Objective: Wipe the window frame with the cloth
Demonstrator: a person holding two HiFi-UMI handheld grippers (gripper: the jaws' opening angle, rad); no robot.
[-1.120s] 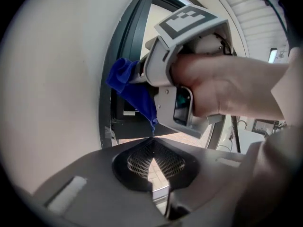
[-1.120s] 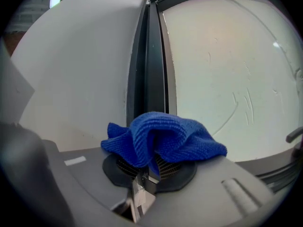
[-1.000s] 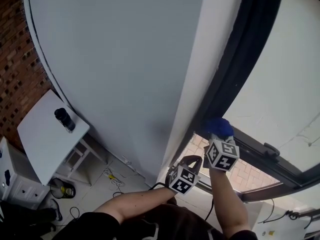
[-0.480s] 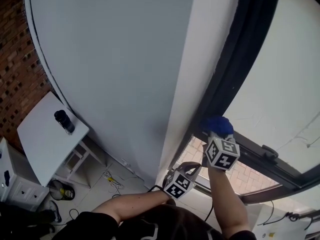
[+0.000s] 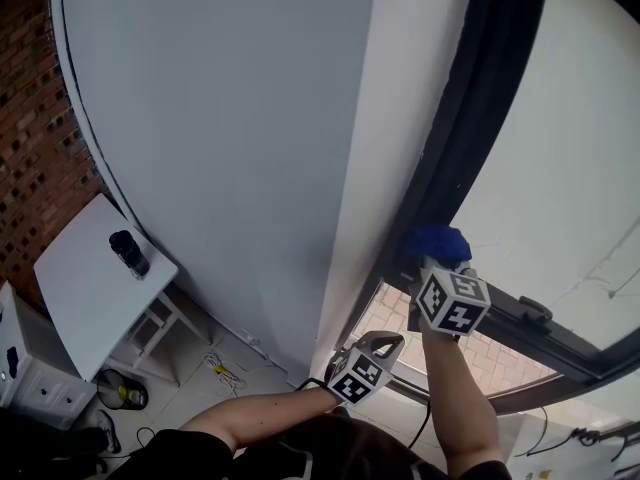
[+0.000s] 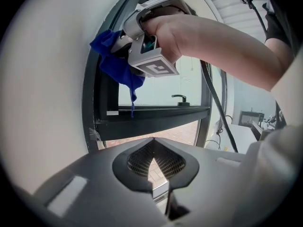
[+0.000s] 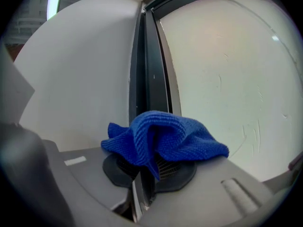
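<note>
A blue cloth (image 5: 437, 241) (image 7: 163, 141) is bunched in my right gripper (image 5: 436, 260) (image 7: 149, 162), which is shut on it. The cloth presses against the dark vertical window frame (image 5: 470, 138) (image 7: 147, 70), just above the corner where the frame meets its lower crossbar. In the left gripper view the same cloth (image 6: 116, 63) hangs from the right gripper against the frame (image 6: 97, 103). My left gripper (image 5: 385, 343) (image 6: 152, 143) hangs below and to the left of the right one, apart from the frame. Its tips touch with nothing between them.
A white wall (image 5: 230, 138) runs left of the frame and pale glass (image 5: 560, 168) lies to its right. A window handle (image 5: 535, 311) sits on the lower crossbar. Far below stand a white table (image 5: 90, 298) with a black cylinder (image 5: 128, 253), a brick wall (image 5: 30, 168) and floor cables (image 5: 225, 358).
The right gripper and cloth have crept slightly up along the frame. The left gripper has sunk a little lower and leftward.
</note>
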